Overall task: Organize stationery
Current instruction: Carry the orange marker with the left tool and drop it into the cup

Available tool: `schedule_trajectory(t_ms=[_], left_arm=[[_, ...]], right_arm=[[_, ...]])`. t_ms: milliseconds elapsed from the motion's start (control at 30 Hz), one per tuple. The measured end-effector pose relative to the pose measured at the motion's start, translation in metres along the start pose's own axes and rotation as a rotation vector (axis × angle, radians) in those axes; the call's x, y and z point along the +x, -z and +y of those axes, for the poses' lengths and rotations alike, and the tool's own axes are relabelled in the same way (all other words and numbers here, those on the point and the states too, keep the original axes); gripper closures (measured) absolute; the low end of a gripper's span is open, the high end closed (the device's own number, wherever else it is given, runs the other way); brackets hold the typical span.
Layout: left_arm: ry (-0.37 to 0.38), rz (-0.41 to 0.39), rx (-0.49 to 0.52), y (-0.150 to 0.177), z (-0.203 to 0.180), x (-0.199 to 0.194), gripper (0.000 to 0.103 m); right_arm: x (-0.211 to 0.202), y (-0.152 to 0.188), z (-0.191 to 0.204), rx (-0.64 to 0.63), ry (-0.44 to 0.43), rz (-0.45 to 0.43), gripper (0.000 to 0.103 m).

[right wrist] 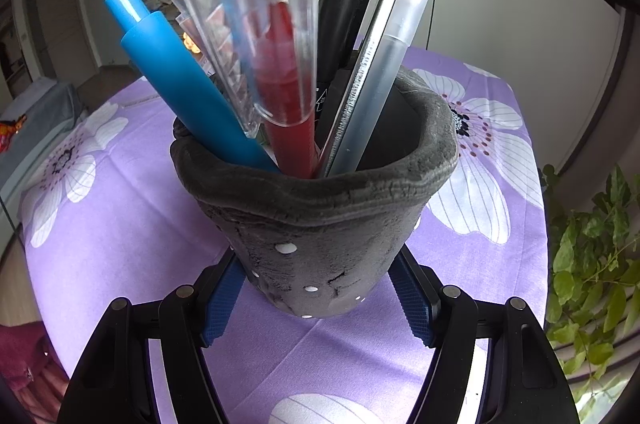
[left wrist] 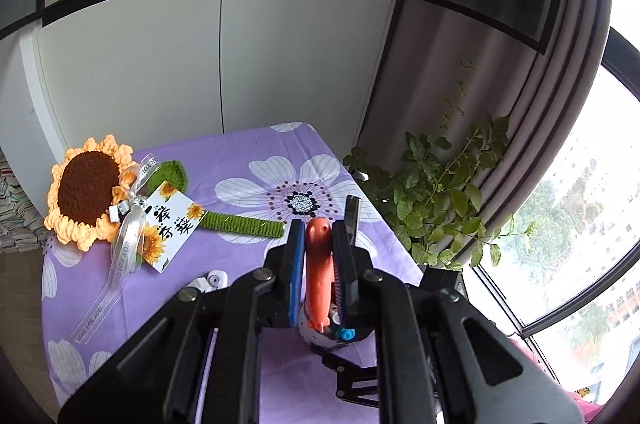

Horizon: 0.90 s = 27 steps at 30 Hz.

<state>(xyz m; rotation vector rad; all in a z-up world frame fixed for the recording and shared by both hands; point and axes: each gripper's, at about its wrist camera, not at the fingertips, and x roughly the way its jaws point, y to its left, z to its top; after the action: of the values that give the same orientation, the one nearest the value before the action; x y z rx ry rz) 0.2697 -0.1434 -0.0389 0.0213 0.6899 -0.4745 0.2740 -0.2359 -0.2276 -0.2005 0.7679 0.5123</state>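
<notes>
Clamped between the blue pads of my left gripper [left wrist: 313, 256] is a slim orange plastic utility knife [left wrist: 319, 264], standing upright in the grip and lifted clear of the purple flower-print tablecloth [left wrist: 248, 152] on the table. My right gripper [right wrist: 316, 288] squeezes the soft dark-grey felt pen holder [right wrist: 320, 224] from both sides, steadying it on the cloth.

Most of the sorting looks finished to me. Already standing in the holder are a thick blue pen [right wrist: 180, 76], a red pen [right wrist: 288, 96] behind a clear plastic ruler [right wrist: 240, 4], a black marker [right wrist: 344, 4], a frosted translucent pen [right wrist: 384, 72] and a thin metal ruler [right wrist: 372, 56]. An orange tip shows at the top edge of the right wrist view, probably my knife arriving above the holder, though I cannot be sure.

Left to do, as I judge it: drop the knife in among the pens. A small white object [left wrist: 208, 282] lies on the cloth near my left gripper; it may need tidying too. Beside it rests a crocheted sunflower [left wrist: 88, 192] with ribbon and card, which I take for decoration.
</notes>
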Motion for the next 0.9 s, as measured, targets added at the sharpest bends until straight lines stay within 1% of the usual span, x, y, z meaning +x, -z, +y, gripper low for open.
schedule_trajectory(t_ms=[167, 300, 433, 900], left_arm=[[0.012, 0.000, 0.051, -0.003, -0.014, 0.021, 0.092], [0.021, 0.040, 0.067, 0.000, -0.017, 0.040, 0.091], [0.026, 0.071, 0.062, 0.007, -0.013, 0.052, 0.091], [0.019, 0.054, 0.101, 0.023, -0.015, 0.045, 0.091]], right_arm=[[0.000, 0.000, 0.001, 0.003, -0.004, -0.001, 0.031], [0.000, 0.000, 0.001, 0.006, -0.009, -0.002, 0.031], [-0.003, 0.002, -0.003, 0.010, -0.014, -0.003, 0.031], [-0.004, 0.002, -0.003, 0.005, -0.006, -0.002, 0.031]])
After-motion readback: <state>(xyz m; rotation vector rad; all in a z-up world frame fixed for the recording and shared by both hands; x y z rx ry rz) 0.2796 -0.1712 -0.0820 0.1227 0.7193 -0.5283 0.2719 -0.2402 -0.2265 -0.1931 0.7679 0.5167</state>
